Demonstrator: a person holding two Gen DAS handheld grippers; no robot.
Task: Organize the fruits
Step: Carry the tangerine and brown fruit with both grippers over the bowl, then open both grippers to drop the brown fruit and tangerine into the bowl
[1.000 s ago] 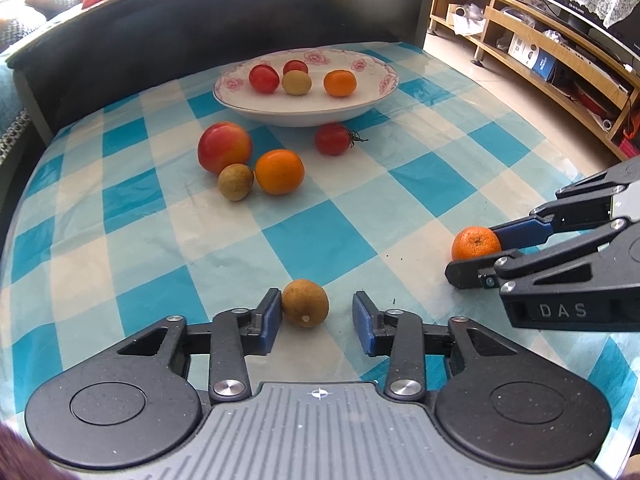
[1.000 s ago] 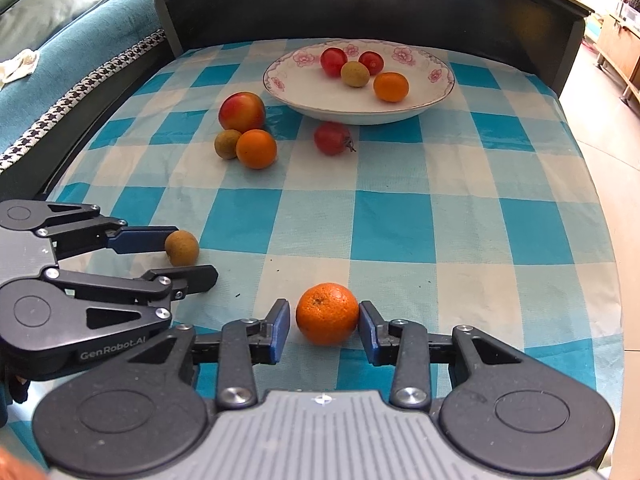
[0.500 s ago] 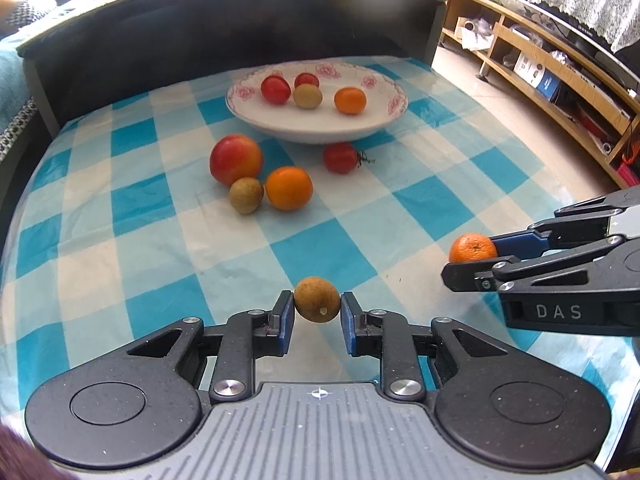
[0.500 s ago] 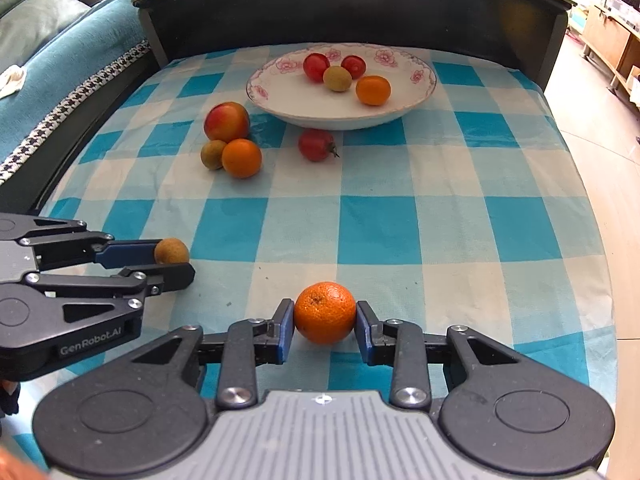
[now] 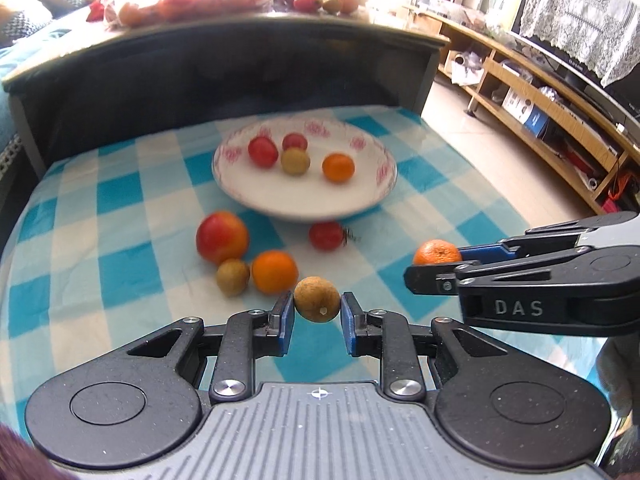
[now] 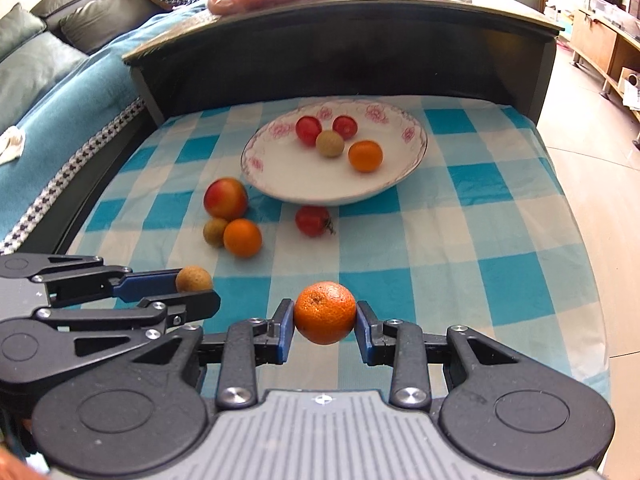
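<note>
A small round tan-brown longan and a dimpled orange mandarin are each clamped off the checked cloth, nearer the camera than the white floral-rimmed ceramic bowl. In the bowl lie two red tomatoes, a longan and an orange. Just in front of the bowl lies a stemmed red tomato; to its left cluster a red-yellow apple, a longan and an orange.

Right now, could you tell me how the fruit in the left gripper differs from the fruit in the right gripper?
The brown fruit in the left gripper is dull tan and smooth; the mandarin in the right gripper is bright orange with dimpled peel. The brown fruit is also smaller than the mandarin. Both are round and clamped between blue pads, above the checked cloth.
</note>
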